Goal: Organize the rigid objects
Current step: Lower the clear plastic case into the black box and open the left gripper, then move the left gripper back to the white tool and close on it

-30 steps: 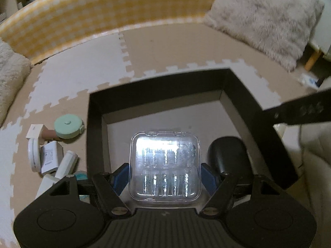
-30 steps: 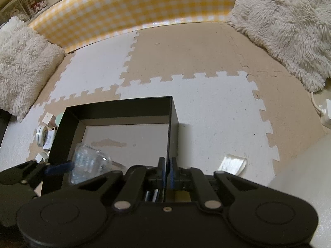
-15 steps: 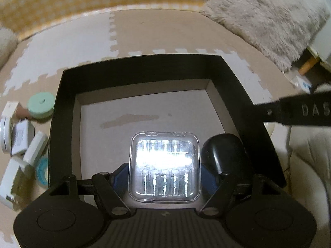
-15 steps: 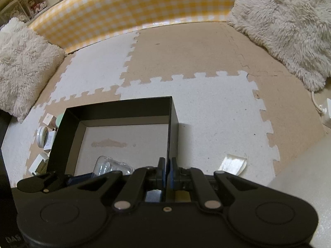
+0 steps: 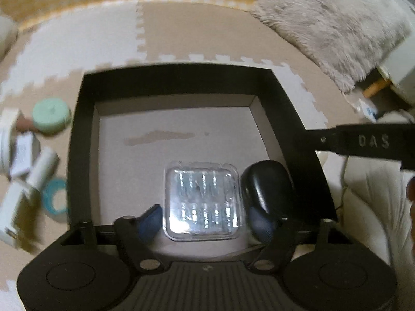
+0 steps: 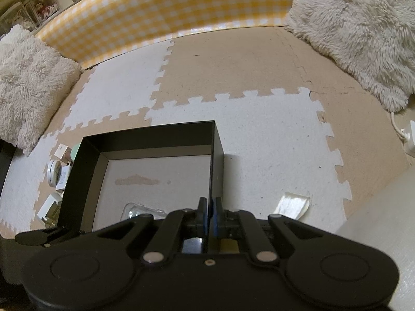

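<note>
Home play or living area: interlocking foam floor mat [image 6: 233, 119] in beige and white, bordered beyond by yellow gingham bumper [image 6: 166, 13], flanked by fluffy cushions [image 6: 363, 26] (shelved display cases [image 6: 28, 13] behind the bumper).

The box [image 5: 77, 140] is black outside with a pale grey floor carrying a tan smear. The case [image 5: 201, 203] in it is clear, the pod [image 5: 267, 186] beside it black. The mat [image 6: 259, 83] alternates beige and white tiles; the barrier [image 6: 168, 10] is yellow-and-white check. The lid [image 5: 52, 115] is mint.
</note>
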`<state>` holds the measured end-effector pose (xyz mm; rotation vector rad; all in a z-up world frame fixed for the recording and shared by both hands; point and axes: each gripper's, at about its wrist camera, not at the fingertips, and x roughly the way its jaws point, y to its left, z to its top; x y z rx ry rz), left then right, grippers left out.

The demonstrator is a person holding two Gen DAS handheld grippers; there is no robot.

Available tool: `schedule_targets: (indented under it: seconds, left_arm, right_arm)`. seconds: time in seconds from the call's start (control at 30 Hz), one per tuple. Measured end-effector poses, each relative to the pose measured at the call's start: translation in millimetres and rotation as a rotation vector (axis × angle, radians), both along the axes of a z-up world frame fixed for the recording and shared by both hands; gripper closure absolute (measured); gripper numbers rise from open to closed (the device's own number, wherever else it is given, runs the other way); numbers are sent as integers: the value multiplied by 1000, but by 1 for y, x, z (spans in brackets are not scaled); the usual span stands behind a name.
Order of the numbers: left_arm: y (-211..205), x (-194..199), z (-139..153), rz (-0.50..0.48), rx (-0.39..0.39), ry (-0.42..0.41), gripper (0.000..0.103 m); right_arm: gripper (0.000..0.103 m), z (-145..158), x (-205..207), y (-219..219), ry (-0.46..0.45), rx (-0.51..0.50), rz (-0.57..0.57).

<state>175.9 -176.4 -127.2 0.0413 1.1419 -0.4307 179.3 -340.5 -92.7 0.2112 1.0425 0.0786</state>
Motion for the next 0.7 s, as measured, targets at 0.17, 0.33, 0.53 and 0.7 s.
schedule_targets:
  seconds: [0.17, 0.33, 0.53, 0.7]
  left_arm:
    - [4, -5, 9, -20, -5, -15, 37]
    - [11, -11, 20, -9, -24, -11, 34]
    - [26, -21, 43, 11, -50, -41, 21]
    - [40, -28, 65, 33, -69, -82, 9]
  right_arm:
    - [98, 0, 0, -1, 0, 6, -2]
    - [98, 0, 1, -2, 0, 8, -3]
    - [98, 0, 1, -2, 0, 8, -2]
    - [98, 0, 1, -2, 0, 9, -4]
